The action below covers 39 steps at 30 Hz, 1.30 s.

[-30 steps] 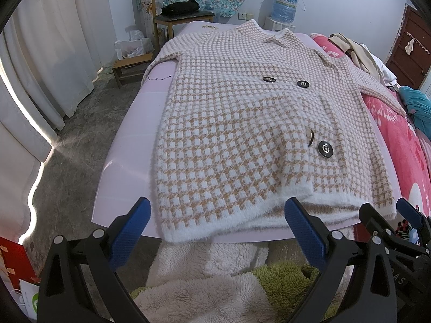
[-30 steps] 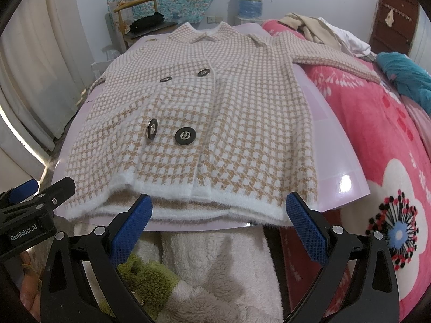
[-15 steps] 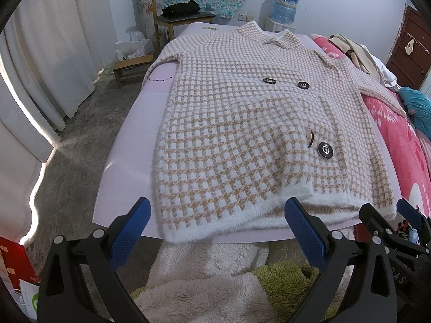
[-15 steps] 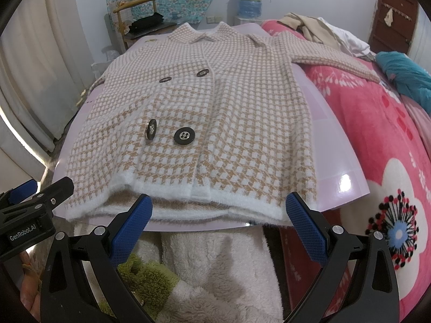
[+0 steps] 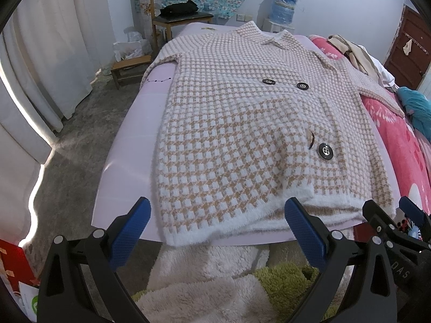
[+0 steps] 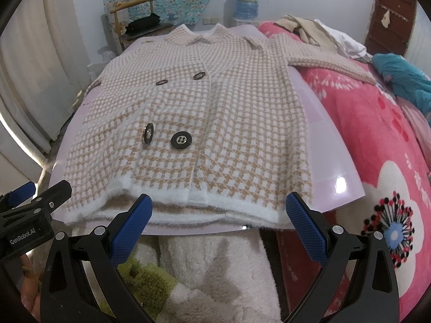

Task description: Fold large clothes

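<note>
Bottom of both wrist views: left gripper (image 5: pixel 216 222) and right gripper (image 6: pixel 218 216), blue fingers (image 5: pixel 129 231) spread wide apart, nothing between them, both short of the coat hem. Right gripper also shows at lower right edge of the left view, left gripper at lower left edge of the right view. Under the fingers, bottom centre: white fluffy fabric (image 6: pixel 215 263) with a green fuzzy patch (image 6: pixel 142 282). Just beyond, mid-frame: tan-and-white checked coat (image 5: pixel 242 134) lies flat, front up, on a shiny lilac board (image 5: pixel 129 167); white hem at the board's near edge, collar at the far end. Four dark buttons (image 6: pixel 181 140) on the front. One sleeve runs off the board to the right onto a pink flowered blanket (image 6: pixel 377 134). Upper right: beige and white clothes pile (image 6: pixel 309 29), teal cloth (image 6: pixel 404 78). Upper left: wooden chair (image 5: pixel 172 13), curtains (image 5: pixel 40 53). Far wall, top centre: water bottle (image 5: pixel 284 5).
</note>
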Each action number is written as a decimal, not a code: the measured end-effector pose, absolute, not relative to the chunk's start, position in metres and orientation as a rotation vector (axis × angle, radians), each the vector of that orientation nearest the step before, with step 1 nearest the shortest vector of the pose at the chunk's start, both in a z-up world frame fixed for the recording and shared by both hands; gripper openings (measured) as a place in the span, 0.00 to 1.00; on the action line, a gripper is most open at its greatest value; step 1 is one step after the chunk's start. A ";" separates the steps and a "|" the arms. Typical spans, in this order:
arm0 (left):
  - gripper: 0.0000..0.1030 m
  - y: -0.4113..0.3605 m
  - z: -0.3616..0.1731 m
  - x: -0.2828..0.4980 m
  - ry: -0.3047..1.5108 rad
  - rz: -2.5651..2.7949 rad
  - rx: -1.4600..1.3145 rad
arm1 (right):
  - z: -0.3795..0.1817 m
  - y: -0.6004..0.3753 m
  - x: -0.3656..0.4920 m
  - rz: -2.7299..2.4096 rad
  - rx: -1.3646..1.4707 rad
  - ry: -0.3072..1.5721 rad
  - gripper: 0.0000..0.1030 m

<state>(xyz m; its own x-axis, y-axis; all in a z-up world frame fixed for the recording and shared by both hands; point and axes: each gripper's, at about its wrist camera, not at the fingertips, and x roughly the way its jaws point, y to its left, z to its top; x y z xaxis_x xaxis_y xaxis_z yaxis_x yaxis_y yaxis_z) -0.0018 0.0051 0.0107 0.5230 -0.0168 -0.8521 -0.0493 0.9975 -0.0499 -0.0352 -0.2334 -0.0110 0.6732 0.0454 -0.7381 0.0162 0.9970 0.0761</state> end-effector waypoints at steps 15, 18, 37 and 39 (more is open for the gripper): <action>0.95 0.011 0.012 0.027 0.995 0.022 -0.065 | 0.002 -0.231 -0.016 -0.019 0.055 0.821 0.92; 0.95 0.010 0.012 0.035 0.999 0.020 -0.062 | 0.003 -0.229 -0.010 -0.022 0.051 0.823 0.92; 0.95 0.019 0.004 0.122 0.972 0.035 0.016 | 0.011 -0.217 0.080 0.006 0.001 0.835 0.92; 0.95 0.021 0.005 0.130 0.949 0.013 0.011 | 0.013 -0.213 0.090 0.032 -0.005 0.823 0.92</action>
<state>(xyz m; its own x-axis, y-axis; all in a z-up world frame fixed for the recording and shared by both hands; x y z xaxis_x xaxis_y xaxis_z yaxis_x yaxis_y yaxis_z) 0.1304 0.0212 0.0053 0.5822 0.0160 -0.8129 -0.0066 0.9999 0.0149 0.0897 -0.2126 0.0132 0.6794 0.0261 -0.7333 -0.0301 0.9995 0.0076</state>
